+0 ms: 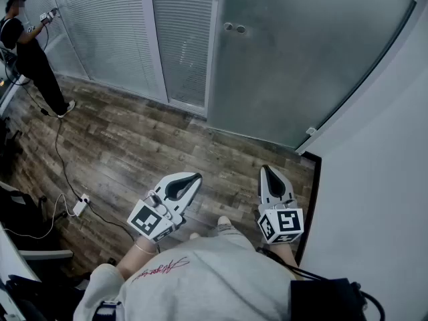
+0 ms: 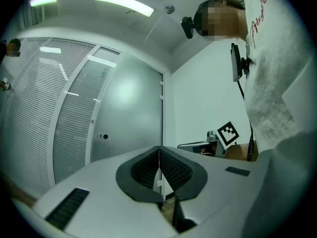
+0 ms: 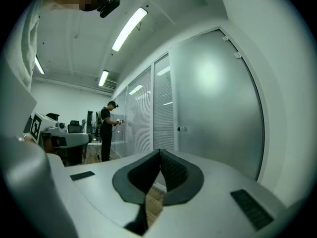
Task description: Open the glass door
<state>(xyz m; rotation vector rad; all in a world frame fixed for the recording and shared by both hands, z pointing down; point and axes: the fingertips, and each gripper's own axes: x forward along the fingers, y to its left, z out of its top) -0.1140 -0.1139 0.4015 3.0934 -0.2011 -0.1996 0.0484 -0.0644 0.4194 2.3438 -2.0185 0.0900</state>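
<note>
Left gripper (image 1: 195,178): jaws closed tip to tip with nothing between them; well short of the glass door (image 1: 301,52), aimed left of its middle.
Right gripper (image 1: 267,170): also fully closed and empty; equally short of the door, level with its right half.
Risk, grip: neither tool can take anything as it stands. If the jaws aren't opened before reaching the door, the hard tips would strike the pane.
Floor (image 1: 134,146): a cable (image 1: 63,166) and power strip (image 1: 80,206) lie well left of the door. They look clear of a direct approach, but a sidestep could snag them.
Knob (image 1: 234,28): small, round and pale, on the door's left edge.
Risk, knob: it looks smooth and offers little purchase, so a shallow pinch would likely slip off when pulled.
Risk, swing: metal fittings (image 1: 311,132) sit along the door's right edge by the white wall (image 1: 381,179). If the door swings this way, it could hit whoever stands close.
Hard to tell: whether the knob is one piece or two, whether the door is locked, and which way it opens.
Hidden: everything behind the frosted pane.
Blinds (image 1: 107,32): these adjoin the door's left side.
Other person (image 1: 30,52): beside the blinds, far left of the door and well clear.
</note>
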